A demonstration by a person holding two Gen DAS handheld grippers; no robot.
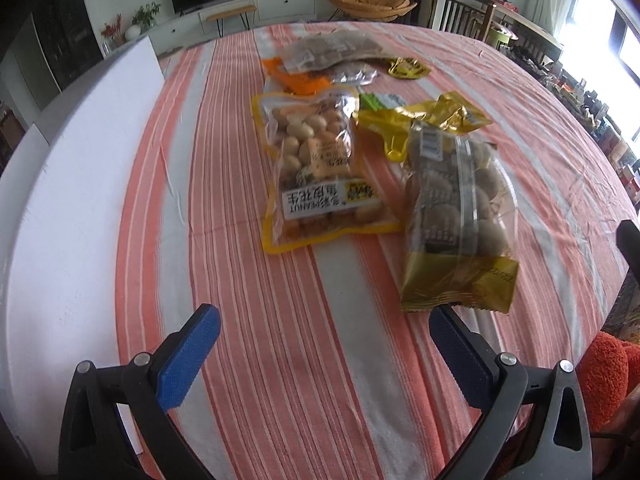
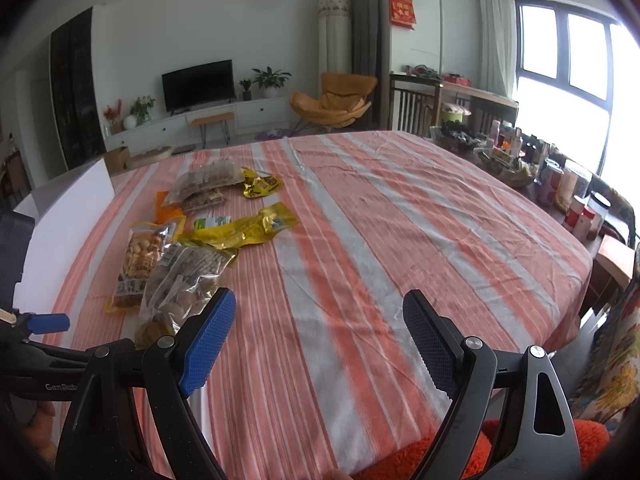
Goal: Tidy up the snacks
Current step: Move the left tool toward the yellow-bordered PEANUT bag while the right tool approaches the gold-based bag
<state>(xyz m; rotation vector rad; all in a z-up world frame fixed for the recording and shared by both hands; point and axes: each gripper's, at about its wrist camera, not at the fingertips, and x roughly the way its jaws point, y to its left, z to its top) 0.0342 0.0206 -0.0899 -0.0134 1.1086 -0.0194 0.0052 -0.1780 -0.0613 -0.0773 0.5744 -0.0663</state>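
The snacks lie in a loose cluster on the striped cloth (image 1: 280,360), toward the white board (image 1: 80,200) on the left side of the table. Nearest is the gold bag (image 1: 456,220) of round brown pieces, its crimped end just beside the left gripper (image 1: 324,352); touching it on the left is the peanut bag (image 1: 320,168), and behind them a yellow pouch (image 1: 420,120), an orange pack (image 1: 300,80) and clear bags (image 1: 332,52) overlap. Both claws are spread wide and hold nothing; the right gripper (image 2: 320,344) hovers over bare cloth, well apart from the pile. The step in hand looks like a first pick. It would go best to take the gold bag by its flat crimped edge, pinch squarely, and lift clear before sliding, so the peanut bag beside it is not dragged along.
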